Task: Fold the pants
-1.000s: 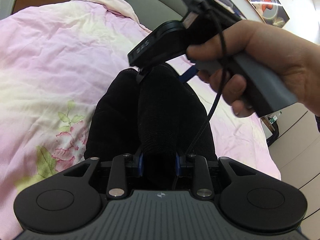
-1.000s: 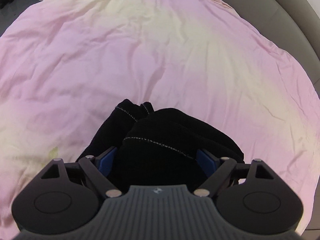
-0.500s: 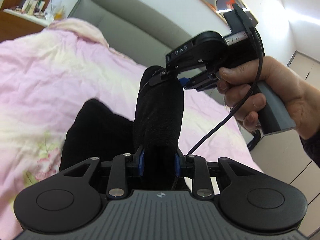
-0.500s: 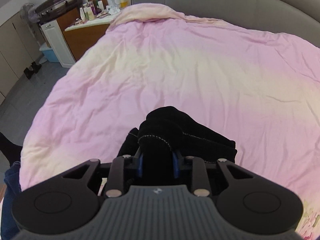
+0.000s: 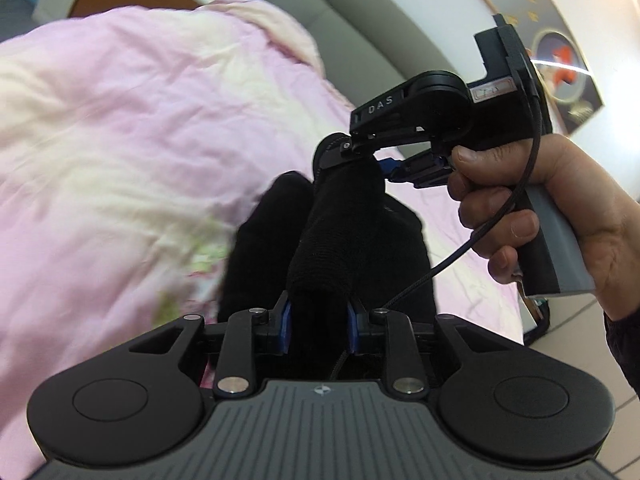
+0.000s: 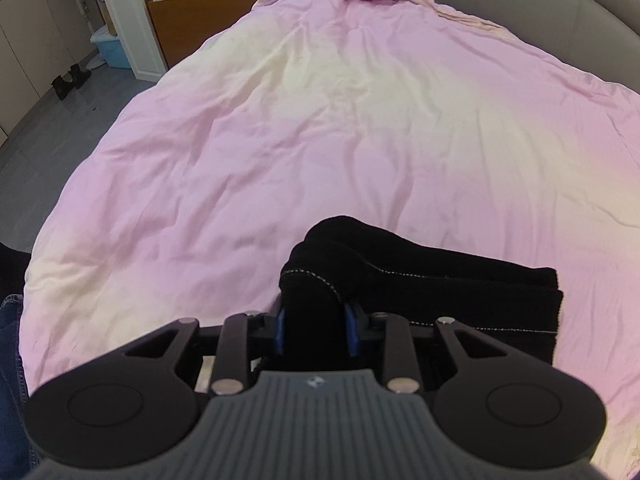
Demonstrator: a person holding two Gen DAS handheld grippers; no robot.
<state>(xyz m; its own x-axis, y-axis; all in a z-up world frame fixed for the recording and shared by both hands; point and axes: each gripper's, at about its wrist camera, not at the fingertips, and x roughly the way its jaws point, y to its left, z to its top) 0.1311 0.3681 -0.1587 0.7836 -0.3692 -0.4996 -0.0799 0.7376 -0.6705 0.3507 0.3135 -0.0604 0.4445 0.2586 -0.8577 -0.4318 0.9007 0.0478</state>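
Above the quilt (image 6: 320,128), each gripper (image 5: 318,316) (image 6: 314,330) clenches black pants (image 6: 460,292), fingertips buried in cloth.

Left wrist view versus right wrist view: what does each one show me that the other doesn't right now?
Only the left wrist view shows the right gripper from outside, with the hand on its handle, its cable and a wall picture. Only the right wrist view shows the cabinet, the blue bin, the floor and the white stitching along the pants' edge. Both show the black pants clamped between blue pads over the pink bedspread.
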